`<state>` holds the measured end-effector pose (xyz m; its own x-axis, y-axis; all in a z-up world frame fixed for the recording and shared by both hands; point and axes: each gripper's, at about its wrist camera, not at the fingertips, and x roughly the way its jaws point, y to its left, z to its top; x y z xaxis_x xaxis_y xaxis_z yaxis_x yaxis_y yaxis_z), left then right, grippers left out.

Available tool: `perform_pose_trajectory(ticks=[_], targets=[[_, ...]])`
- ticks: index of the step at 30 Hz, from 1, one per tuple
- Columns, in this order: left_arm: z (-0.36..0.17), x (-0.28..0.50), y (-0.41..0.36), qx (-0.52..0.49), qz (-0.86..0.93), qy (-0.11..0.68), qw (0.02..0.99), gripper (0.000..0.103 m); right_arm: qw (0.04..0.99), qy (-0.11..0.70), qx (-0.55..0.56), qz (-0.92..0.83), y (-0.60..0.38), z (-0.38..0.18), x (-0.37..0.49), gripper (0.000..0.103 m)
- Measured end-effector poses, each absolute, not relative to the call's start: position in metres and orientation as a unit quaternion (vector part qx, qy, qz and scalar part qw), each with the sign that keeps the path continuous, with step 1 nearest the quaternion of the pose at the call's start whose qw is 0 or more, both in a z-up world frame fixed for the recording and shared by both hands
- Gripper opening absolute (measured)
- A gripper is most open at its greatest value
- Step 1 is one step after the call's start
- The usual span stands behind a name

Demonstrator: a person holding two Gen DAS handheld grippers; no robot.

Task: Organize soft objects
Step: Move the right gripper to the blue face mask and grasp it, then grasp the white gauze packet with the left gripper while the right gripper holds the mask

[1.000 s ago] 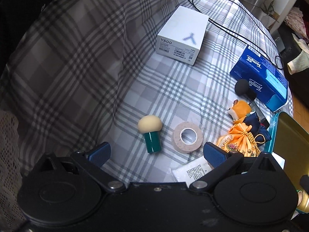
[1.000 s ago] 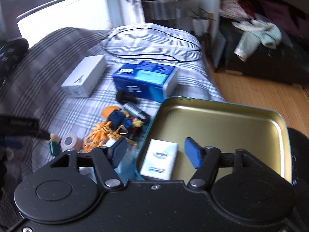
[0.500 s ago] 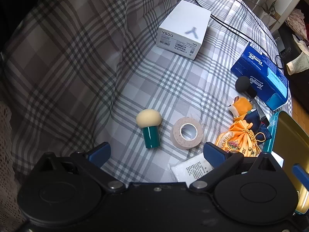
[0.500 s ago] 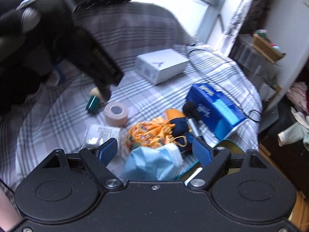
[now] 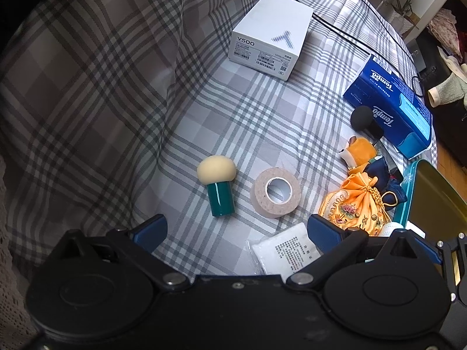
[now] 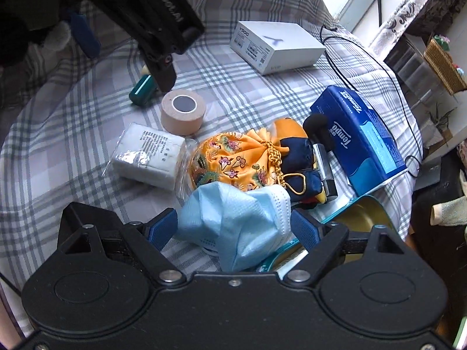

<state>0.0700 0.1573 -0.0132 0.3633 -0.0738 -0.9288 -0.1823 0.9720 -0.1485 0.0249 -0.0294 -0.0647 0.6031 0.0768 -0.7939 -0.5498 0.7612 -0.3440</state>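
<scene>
Right gripper is held low over the checked bedcover, jaws spread wide; a crumpled blue face mask is seen between the fingers, and contact with either pad cannot be told. The mask is lying partly over the rim of a gold tin and against an orange drawstring pouch. A wrapped white packet is placed just left of the pouch, with a roll of beige tape beyond it. A navy and orange soft toy is pressed against the pouch's right side, beside a black-tipped microphone and a blue tissue box. Left gripper is held above the bed with jaws wide and nothing between them; a green-handled sponge puff and the tape are seen ahead of it, near each other but apart. A white carton is set farther back, with a black cable trailing past it.
</scene>
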Motion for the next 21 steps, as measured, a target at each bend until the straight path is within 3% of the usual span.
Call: perform_pose_trajectory(ticks=[4,9,12,21], targets=[[-0.018,0.071,0.156,-0.114,0.025,0.569,0.814,0.102,0.843,0.418,-0.284,0.183,-0.029,-0.066,0.031,0.079],[-0.023,0.071,0.154,-0.117,0.018,0.575,0.809,0.102,0.845,0.424,-0.27,0.185,-0.034,-0.064,0.031,0.056],[-0.026,0.072,0.153,-0.119,0.016,0.578,0.807,0.102,0.852,0.425,-0.248,0.181,-0.04,-0.059,0.033,0.048],[-0.04,0.074,0.144,-0.123,0.004,0.592,0.796,0.102,0.88,0.414,-0.161,0.169,-0.059,-0.034,0.031,0.046]])
